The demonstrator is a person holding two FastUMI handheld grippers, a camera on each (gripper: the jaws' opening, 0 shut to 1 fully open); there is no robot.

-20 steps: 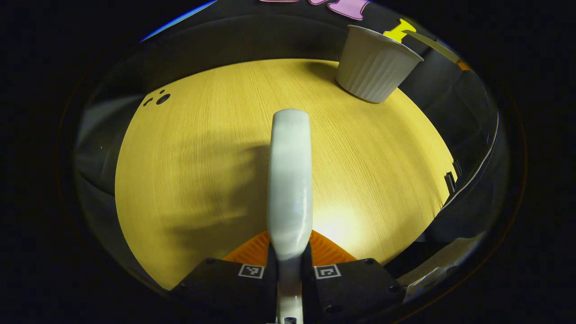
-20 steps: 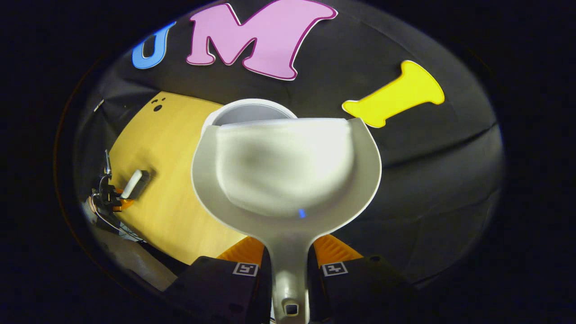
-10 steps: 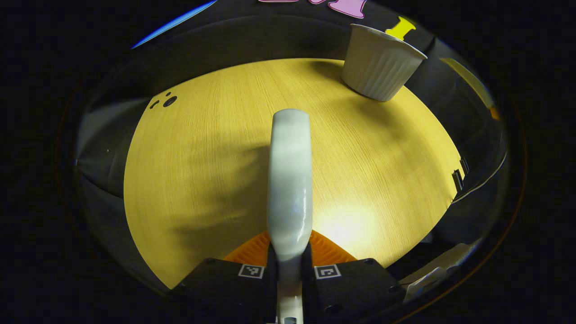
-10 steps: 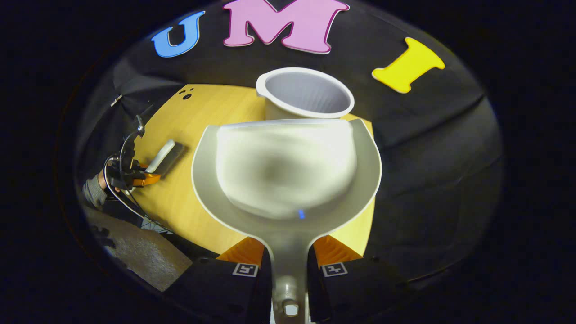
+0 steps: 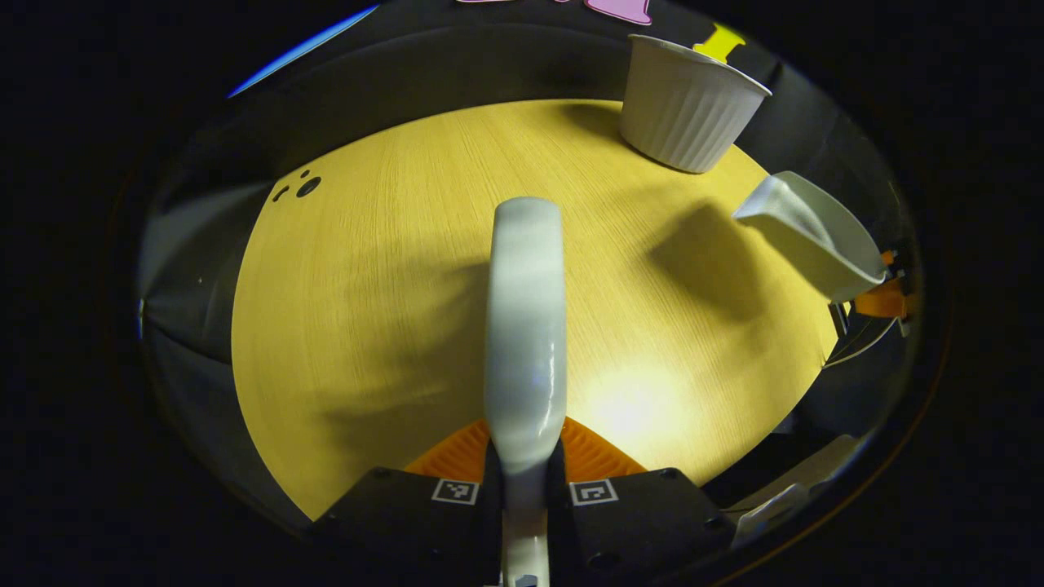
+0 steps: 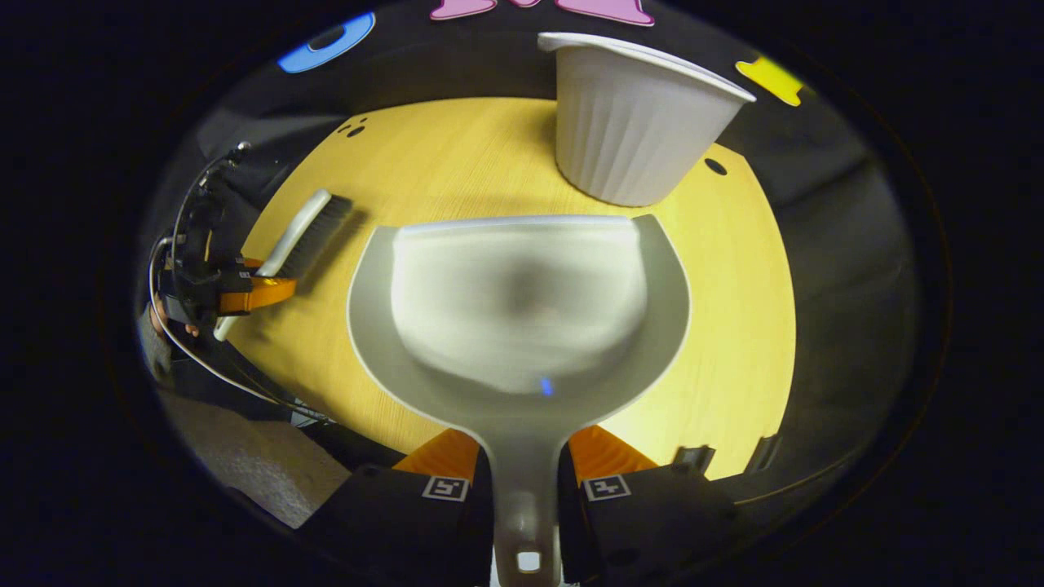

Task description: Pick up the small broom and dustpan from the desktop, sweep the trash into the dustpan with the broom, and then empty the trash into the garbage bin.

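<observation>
Right now your left gripper is clenched on the broom over the desk; your right gripper grips the dustpan, which looks bare — no trash shows on the desk either. The bin stands just beyond, so emptying looks done.

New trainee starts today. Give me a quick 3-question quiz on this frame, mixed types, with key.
1. True or false: the dustpan is resting inside the garbage bin.
2. What does the left hand-held gripper grip?
A. broom
B. bin
C. nothing
3. Fill in: the bin stands ____ on the desktop.

Key: 1 false, the right hand-held gripper holds it short of the bin; 2 A; 3 upright.
</observation>
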